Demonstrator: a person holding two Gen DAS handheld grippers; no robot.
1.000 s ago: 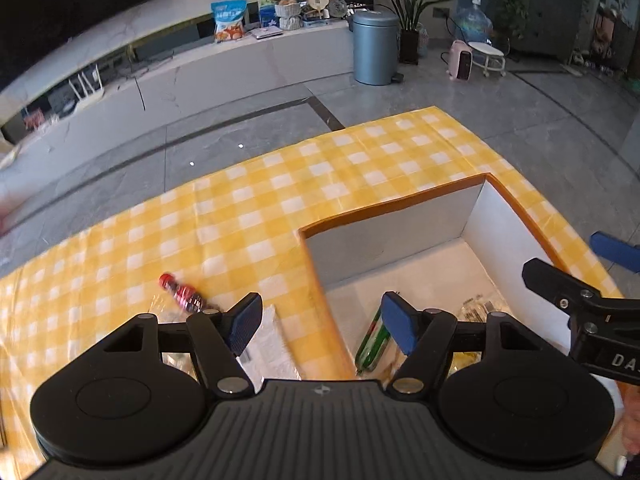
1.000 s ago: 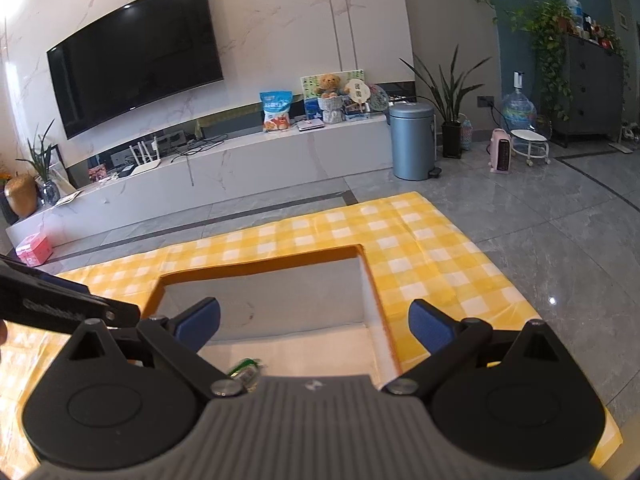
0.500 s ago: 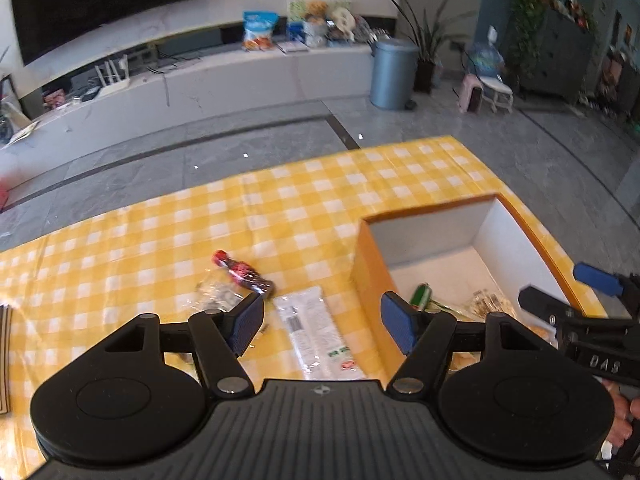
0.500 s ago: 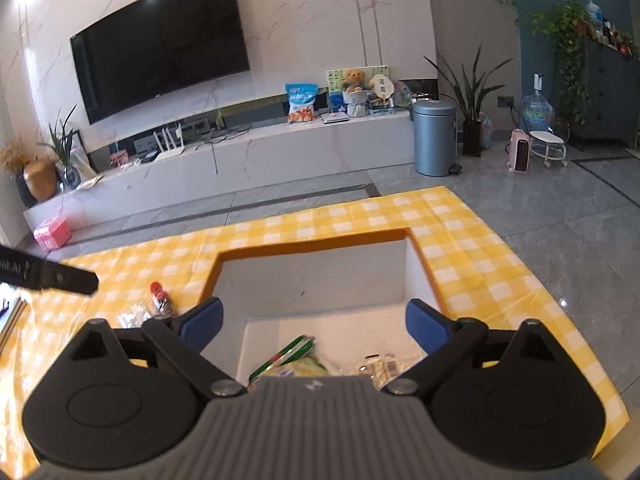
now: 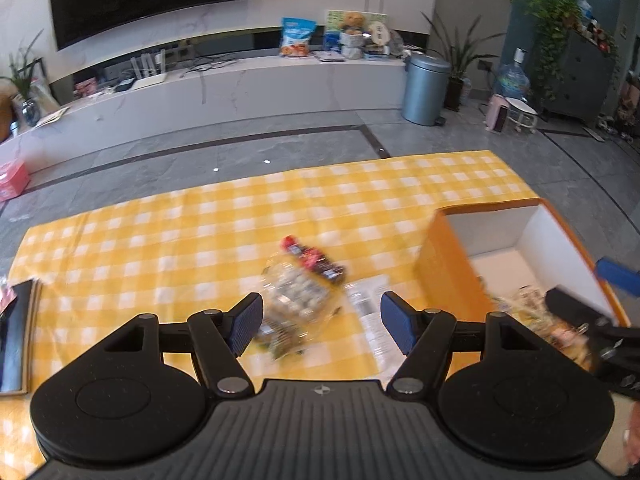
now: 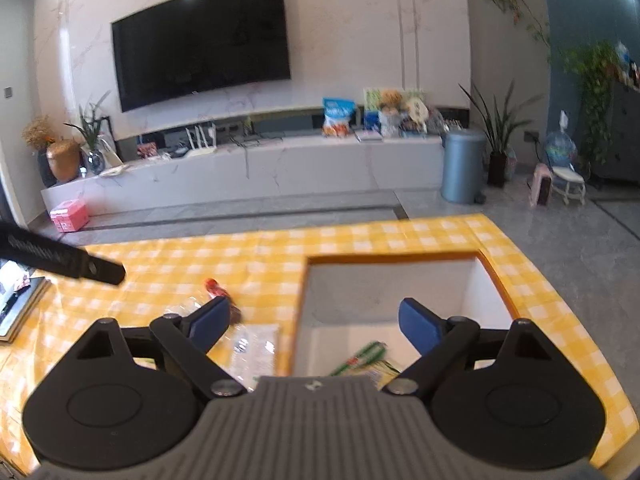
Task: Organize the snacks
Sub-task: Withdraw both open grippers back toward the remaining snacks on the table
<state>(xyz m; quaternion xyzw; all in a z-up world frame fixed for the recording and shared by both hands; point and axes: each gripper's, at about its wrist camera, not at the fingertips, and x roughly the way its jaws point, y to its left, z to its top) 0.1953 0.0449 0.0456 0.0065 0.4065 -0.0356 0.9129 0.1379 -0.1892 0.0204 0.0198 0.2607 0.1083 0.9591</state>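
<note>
The left claw (image 5: 322, 322) is held apart and empty above a clear snack pack (image 5: 294, 300) on the yellow-checked surface (image 5: 168, 240). A red-topped packet (image 5: 314, 260) and a white packet (image 5: 370, 308) lie beside it. The right claw (image 6: 314, 322), apart and empty, has just been closing over the orange box (image 6: 496, 280) at the right, where a green packet (image 6: 360, 356) lies.

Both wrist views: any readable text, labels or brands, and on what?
None legible.
White flat packet: dark print, blurred.
Dark snack wrapper: red and white marks, unreadable.
Blue bag on the TV bench: lettering too small.
Left hand-held gripper arm, seen from the right wrist: pale lettering, blurred.
</note>
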